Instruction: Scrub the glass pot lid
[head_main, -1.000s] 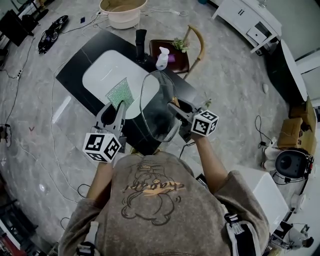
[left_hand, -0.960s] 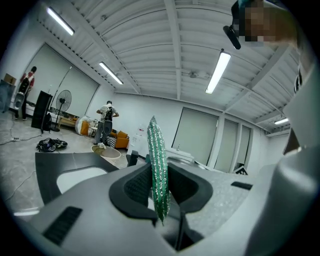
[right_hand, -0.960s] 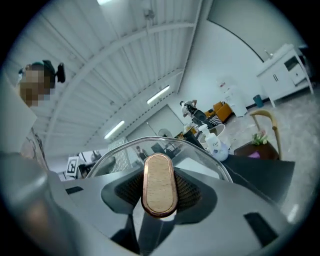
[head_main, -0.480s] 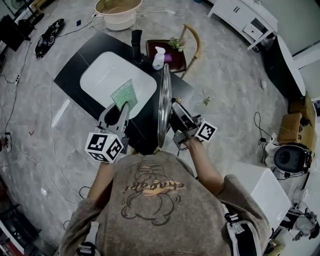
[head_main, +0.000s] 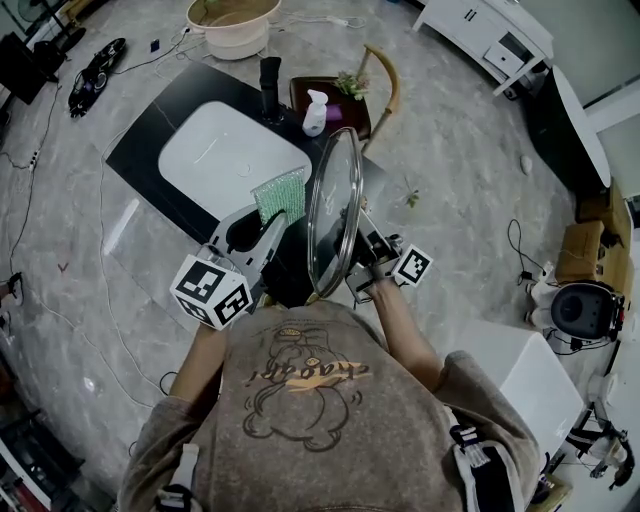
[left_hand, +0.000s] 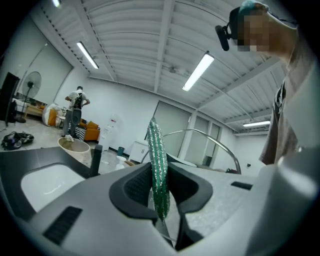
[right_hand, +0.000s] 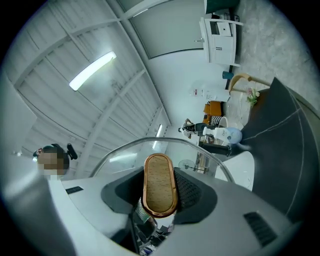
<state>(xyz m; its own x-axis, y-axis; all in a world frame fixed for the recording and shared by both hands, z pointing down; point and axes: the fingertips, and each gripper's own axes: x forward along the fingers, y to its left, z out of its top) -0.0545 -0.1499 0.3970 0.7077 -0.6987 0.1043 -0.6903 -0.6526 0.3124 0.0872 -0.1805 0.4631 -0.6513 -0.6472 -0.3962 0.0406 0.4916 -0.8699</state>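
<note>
over table (head_main: 138, 150); lid (head_main: 333, 215) in right tongs (right_hand: 160, 185)

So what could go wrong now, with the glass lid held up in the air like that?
The glass lid hangs over the edge of the black table only by its wooden handle, clamped in the right gripper. A hard scrub could twist it loose, and it might drop and crack. The green scrub pad is pinched thinly in the left gripper, so it might slip out when rubbed against the glass.
</note>
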